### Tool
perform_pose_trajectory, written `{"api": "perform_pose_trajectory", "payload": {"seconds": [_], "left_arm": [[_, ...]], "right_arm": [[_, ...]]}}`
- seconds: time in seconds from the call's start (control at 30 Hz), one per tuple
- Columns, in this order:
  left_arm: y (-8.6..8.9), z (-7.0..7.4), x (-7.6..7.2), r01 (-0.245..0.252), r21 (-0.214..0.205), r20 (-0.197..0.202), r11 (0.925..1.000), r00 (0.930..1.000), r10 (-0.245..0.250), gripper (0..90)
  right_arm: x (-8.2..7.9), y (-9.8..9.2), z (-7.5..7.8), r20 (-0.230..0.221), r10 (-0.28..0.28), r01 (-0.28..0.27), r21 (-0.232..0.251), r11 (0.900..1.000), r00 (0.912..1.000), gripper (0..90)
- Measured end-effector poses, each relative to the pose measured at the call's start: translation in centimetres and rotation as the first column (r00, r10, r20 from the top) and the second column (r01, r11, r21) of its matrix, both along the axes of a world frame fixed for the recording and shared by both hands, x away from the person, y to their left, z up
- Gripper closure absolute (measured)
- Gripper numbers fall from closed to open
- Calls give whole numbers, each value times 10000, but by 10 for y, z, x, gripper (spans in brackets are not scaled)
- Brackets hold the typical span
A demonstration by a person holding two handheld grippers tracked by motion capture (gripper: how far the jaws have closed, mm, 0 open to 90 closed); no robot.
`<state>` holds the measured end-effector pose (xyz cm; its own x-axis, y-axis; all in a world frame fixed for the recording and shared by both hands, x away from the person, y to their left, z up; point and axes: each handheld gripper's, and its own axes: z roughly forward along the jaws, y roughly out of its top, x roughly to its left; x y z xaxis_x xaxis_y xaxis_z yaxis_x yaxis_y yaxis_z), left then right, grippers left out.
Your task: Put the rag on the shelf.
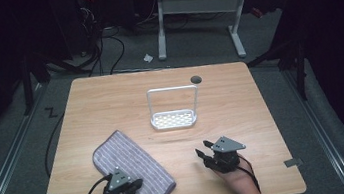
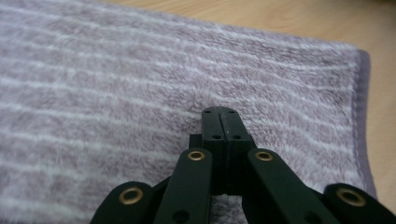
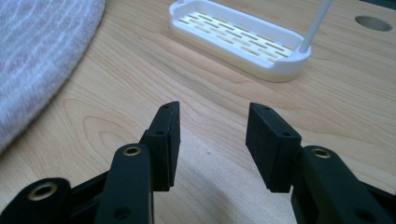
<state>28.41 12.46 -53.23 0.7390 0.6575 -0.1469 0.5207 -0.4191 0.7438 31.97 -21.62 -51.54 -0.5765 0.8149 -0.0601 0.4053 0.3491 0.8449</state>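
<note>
A lilac striped towel (image 1: 131, 165) lies folded on the near left of the wooden table (image 1: 241, 98). My left gripper (image 1: 136, 184) sits over the towel's near end. In the left gripper view its jaws are pressed together (image 2: 219, 112) just above the fluffy cloth (image 2: 140, 70), and no fabric shows between them. My right gripper (image 1: 202, 147) hovers low over bare wood at the near right with its jaws apart (image 3: 212, 135) and nothing between them. It points toward a white slotted rack with a tall wire handle (image 1: 174, 119) (image 3: 238, 42).
A round cable hole (image 1: 196, 79) (image 3: 373, 23) lies behind the rack. Tape marks (image 1: 293, 162) sit at the table's near corners. A white-legged desk (image 1: 198, 3) and cables stand on the floor beyond the far edge. The towel's edge (image 3: 37, 60) lies left of the right gripper.
</note>
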Motion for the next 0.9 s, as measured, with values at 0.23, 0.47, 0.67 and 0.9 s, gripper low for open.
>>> {"api": "perform_pose_trajectory", "payload": {"seconds": [0.23, 0.47, 0.67, 0.9], "left_arm": [[-29, 0, -7, 695, -407, -16, 9967, 9976, -697, 897], [-9, 9, -9, 170, -826, 294, 9964, 9995, -146, 746], [14, 10, -8, -892, -1253, 70, 9881, 9958, 908, 763], [19, 8, -8, -346, -437, 245, 9984, 9991, 357, 842]], "right_arm": [[-3, 6, 0, -65, 176, -175, 149, 9997, 9998, 559], [-3, 19, 4, -334, 698, -674, 678, 9954, 9970, 607], [10, 53, 19, -347, 1555, -1521, 850, 9847, 9872, 704], [26, 98, 15, -999, 2228, -2214, 251, 9749, 9697, 885]]}}
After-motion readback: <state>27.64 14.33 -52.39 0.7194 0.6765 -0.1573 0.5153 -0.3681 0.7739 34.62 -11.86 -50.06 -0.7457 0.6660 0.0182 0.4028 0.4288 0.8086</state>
